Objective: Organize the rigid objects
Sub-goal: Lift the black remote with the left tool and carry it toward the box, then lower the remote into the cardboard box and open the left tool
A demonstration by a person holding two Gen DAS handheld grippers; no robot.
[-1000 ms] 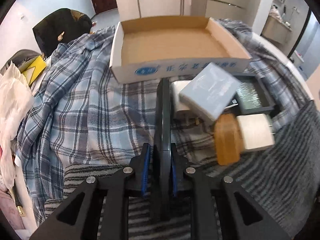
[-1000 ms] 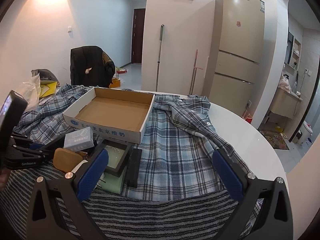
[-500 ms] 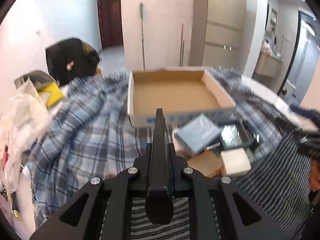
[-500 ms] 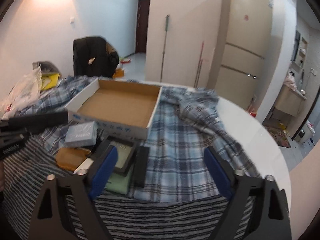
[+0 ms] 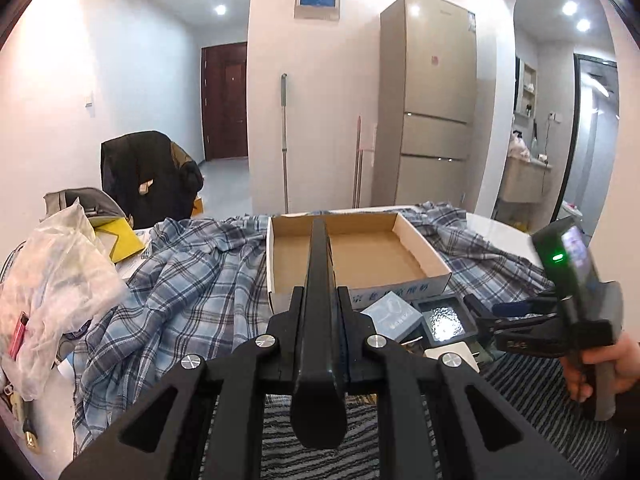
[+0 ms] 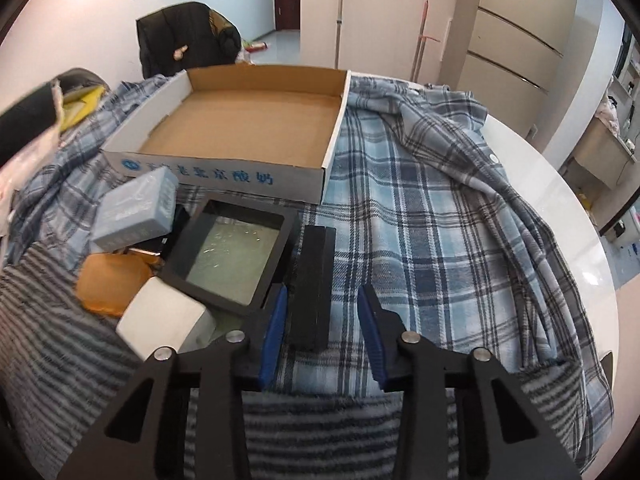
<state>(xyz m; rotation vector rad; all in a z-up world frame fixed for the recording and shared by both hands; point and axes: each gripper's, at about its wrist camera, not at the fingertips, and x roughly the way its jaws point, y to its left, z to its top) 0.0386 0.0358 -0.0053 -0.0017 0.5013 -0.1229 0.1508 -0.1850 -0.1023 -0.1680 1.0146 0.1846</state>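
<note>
My left gripper [image 5: 319, 300] is shut on a flat black slab [image 5: 319, 264], held on edge in the air in front of the open cardboard box [image 5: 436, 266]. My right gripper [image 6: 322, 320] is open, its blue pads on either side of a narrow black box [image 6: 312, 280] lying on the plaid cloth. Left of it lie a black tray with a glass insert [image 6: 232, 254], a grey-blue box [image 6: 136, 208], an orange block [image 6: 110, 280] and a white block [image 6: 160, 320]. The cardboard box [image 6: 224, 168] is empty.
A plaid shirt [image 6: 420, 220] and a striped cloth [image 6: 48, 340] cover the round white table [image 6: 560, 184]. A plastic bag [image 5: 52, 280] and yellow item sit at the left. A chair with a dark jacket [image 5: 148, 176] and a fridge [image 5: 428, 100] stand behind.
My left gripper has lifted and tilted up with the black slab. My right gripper has dropped down and forward, and its jaws have narrowed around the narrow black box.
</note>
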